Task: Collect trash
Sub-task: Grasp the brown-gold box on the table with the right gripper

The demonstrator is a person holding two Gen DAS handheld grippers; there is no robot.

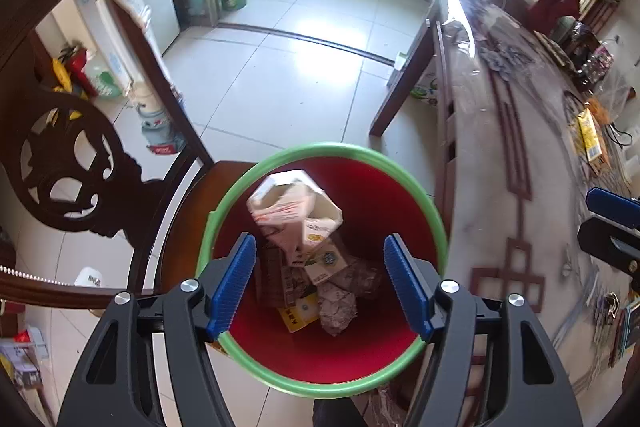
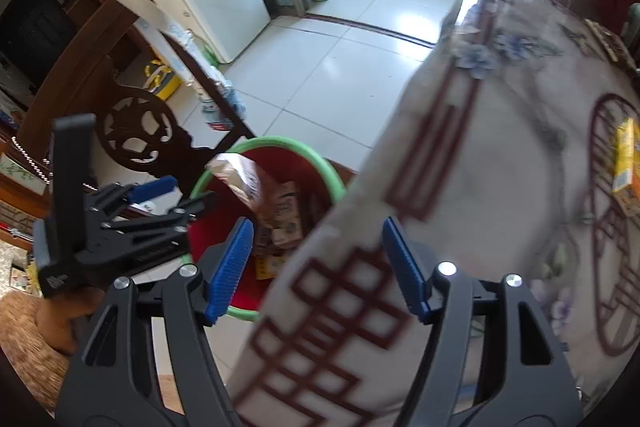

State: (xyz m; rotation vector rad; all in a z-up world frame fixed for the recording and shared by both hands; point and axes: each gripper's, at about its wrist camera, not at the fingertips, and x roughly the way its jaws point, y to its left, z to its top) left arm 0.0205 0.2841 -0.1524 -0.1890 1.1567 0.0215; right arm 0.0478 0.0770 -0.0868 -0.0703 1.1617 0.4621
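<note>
While print shows on the crushed cartons (image 1: 304,227), none of it is sharp enough to read. They lie with crumpled paper in the red bin (image 1: 384,195) with a green rim, directly below the left claw (image 1: 320,283), whose blue pads stand apart with nothing pressed between them. The right claw (image 2: 318,269) also stands apart and empty, over the edge of the patterned surface (image 2: 500,155). A carved chair (image 1: 72,171) crowds the bin's left; open tiled floor (image 1: 288,75) lies beyond.

Bright daylight glares off the floor tiles (image 1: 312,67); the bench (image 2: 500,155) is motion-blurred, and fisheye bending darkens every corner.
</note>
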